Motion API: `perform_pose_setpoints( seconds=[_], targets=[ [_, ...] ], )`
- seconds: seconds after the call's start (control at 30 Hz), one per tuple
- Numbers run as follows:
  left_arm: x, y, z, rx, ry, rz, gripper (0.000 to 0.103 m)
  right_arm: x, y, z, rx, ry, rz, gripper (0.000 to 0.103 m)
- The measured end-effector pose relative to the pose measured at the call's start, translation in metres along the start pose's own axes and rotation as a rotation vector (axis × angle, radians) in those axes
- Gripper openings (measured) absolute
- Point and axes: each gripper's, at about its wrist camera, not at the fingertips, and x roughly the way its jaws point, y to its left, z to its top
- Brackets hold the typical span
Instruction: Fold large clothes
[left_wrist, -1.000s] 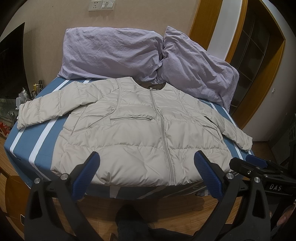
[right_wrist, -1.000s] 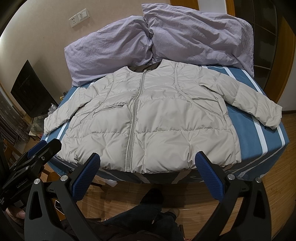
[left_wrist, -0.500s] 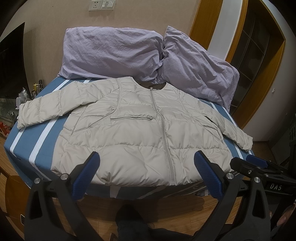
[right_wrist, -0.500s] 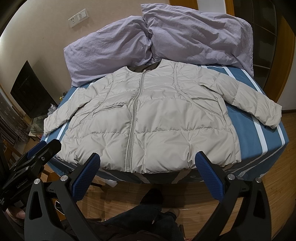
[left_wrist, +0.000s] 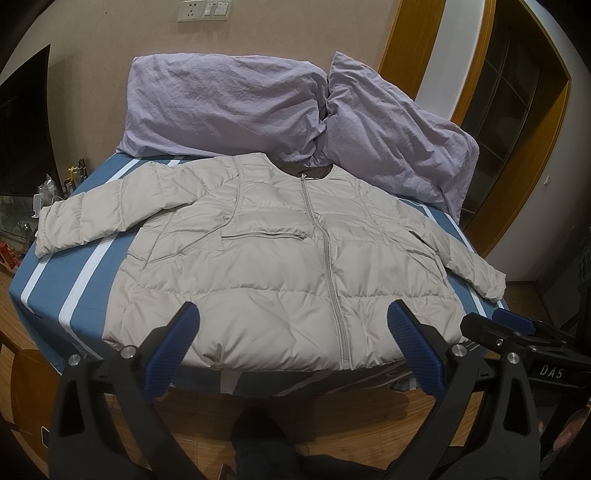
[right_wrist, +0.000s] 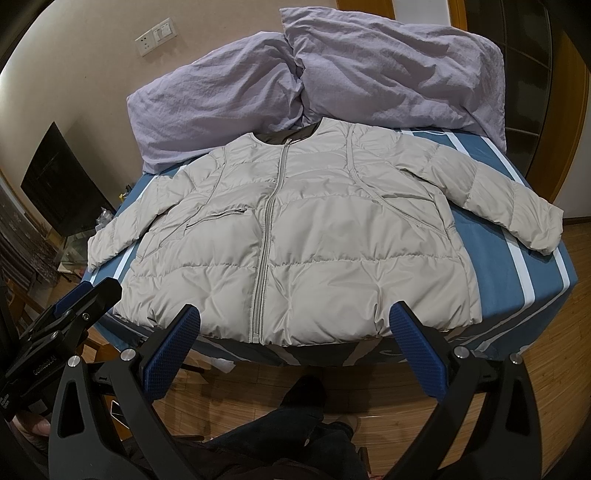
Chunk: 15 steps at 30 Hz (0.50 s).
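A beige puffer jacket (left_wrist: 273, 258) (right_wrist: 306, 236) lies flat and zipped on the bed, front up, both sleeves spread out to the sides, hem at the near edge. My left gripper (left_wrist: 293, 321) hovers open just in front of the hem, nothing between its blue pads. My right gripper (right_wrist: 295, 317) is likewise open and empty, held before the hem near the zipper's bottom end. Each gripper shows at the edge of the other's view: the right gripper (left_wrist: 517, 332), the left gripper (right_wrist: 70, 306).
The bed's blue sheet with white stripes (left_wrist: 62, 280) (right_wrist: 524, 273) carries two lilac pillows (left_wrist: 229, 107) (right_wrist: 399, 70) against the wall. A dark screen and cluttered shelf (left_wrist: 22, 122) stand left. Wooden door frame (left_wrist: 532, 155) right. Wood floor and a person's dark-trousered leg (right_wrist: 295, 424) lie below.
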Motion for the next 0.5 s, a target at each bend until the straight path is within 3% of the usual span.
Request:
perform_pose_setpoints(
  seconds=[0.5],
  targets=[
    [0.0018,0.0016,0.0015,-0.003,0.010,0.000,0.101,0.0093,-0.0092,0.0043,0.012,0.008,-0.002,0.102]
  ],
)
